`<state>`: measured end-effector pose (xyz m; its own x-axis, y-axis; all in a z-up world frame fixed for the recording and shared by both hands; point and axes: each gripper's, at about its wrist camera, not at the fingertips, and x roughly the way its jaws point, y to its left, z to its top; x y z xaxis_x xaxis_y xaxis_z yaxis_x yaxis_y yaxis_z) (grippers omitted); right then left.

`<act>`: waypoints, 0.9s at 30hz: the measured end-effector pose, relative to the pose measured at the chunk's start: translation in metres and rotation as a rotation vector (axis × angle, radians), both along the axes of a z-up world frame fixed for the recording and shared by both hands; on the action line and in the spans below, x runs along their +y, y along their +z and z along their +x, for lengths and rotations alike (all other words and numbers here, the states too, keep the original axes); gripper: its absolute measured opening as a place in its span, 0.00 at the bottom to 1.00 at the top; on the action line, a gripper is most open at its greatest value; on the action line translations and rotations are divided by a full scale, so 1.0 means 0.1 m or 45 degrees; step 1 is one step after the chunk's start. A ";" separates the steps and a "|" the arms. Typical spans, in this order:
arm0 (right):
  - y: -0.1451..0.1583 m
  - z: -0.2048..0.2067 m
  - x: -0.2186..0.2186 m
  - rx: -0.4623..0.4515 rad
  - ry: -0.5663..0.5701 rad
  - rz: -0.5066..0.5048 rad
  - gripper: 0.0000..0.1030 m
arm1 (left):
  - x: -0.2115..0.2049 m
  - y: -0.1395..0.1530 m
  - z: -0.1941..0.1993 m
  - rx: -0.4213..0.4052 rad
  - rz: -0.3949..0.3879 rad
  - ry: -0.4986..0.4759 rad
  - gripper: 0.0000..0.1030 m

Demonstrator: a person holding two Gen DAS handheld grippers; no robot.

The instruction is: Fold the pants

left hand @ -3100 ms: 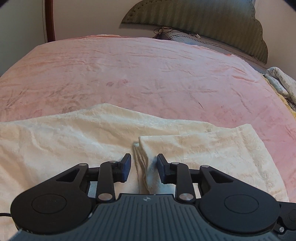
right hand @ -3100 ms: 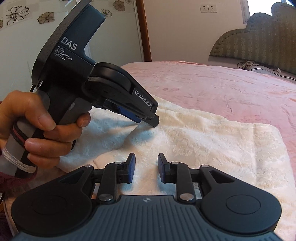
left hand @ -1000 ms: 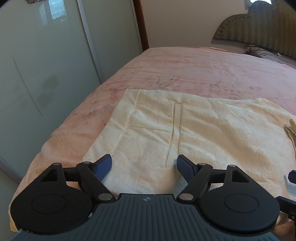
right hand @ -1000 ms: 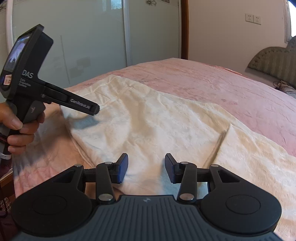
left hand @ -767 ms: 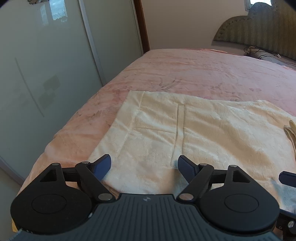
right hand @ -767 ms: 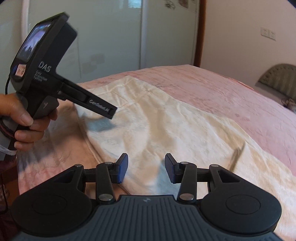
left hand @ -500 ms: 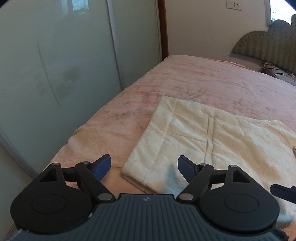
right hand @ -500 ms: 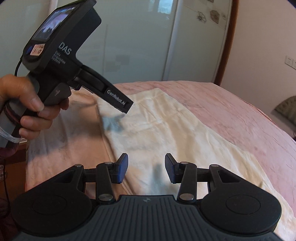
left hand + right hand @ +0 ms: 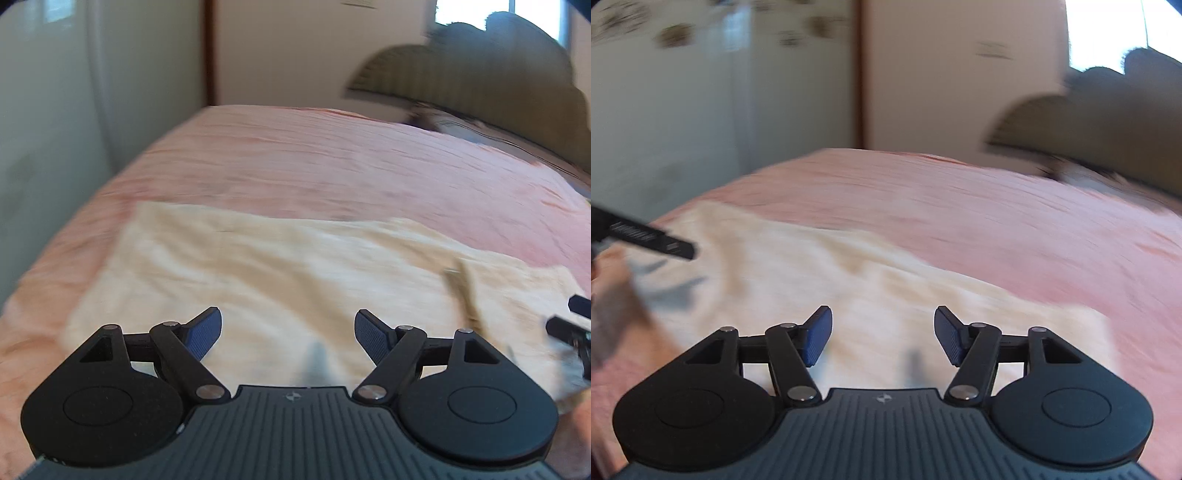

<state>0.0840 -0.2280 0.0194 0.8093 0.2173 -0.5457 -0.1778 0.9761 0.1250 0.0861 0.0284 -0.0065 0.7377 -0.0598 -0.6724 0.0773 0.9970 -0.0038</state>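
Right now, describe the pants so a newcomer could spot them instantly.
Start at the bed, covered edge to edge in a pink spread. The pants lie flat on its near part, a wide cream cloth just ahead of the open left gripper and the open right gripper. They are the only pale cream patch on the pink.

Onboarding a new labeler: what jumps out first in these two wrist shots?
The cream pants lie spread flat across the near part of the pink bedspread, filling the middle of both views. Both the left gripper and the right gripper hover open above the cloth, holding nothing. Both frames are motion-blurred; a dark green headboard sits far right.
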 end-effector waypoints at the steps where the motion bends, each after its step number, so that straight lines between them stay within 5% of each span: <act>1: -0.01 -0.06 -0.17 0.003 -0.070 -0.007 0.59 | -0.13 -0.01 0.02 0.011 -0.022 -0.055 0.79; 7: -0.02 -0.56 -0.83 -0.036 -0.362 -0.089 0.62 | -0.72 -0.12 0.22 0.129 -0.161 -0.241 0.79; 11: -0.05 -0.78 -0.89 -0.044 -0.358 -0.129 0.63 | -0.94 -0.14 0.27 0.169 -0.289 -0.298 0.77; 16: -0.08 -0.80 -0.78 -0.093 -0.298 -0.209 0.63 | -1.37 -0.18 0.11 0.083 -0.112 -0.429 0.78; 19: -0.29 -0.68 -0.82 0.059 -0.333 -0.309 0.67 | -1.58 -0.39 0.16 0.114 0.015 -0.482 0.76; 21: -0.45 -0.64 -0.98 0.177 -0.388 -0.230 0.70 | -1.63 -0.56 0.21 0.188 0.080 -0.457 0.68; 24: -0.23 -0.73 -1.11 0.047 -0.408 -0.004 0.70 | -1.57 -0.48 0.18 0.146 0.032 -0.448 0.68; 27: -0.04 -0.55 -1.01 -0.048 -0.306 -0.073 0.70 | -1.57 -0.31 0.24 0.088 -0.001 -0.446 0.71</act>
<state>0.0286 -0.3285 0.0151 0.8542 -0.0144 -0.5197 0.0568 0.9962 0.0658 0.1103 -0.1283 -0.0375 0.6252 -0.3014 -0.7200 0.4140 0.9100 -0.0214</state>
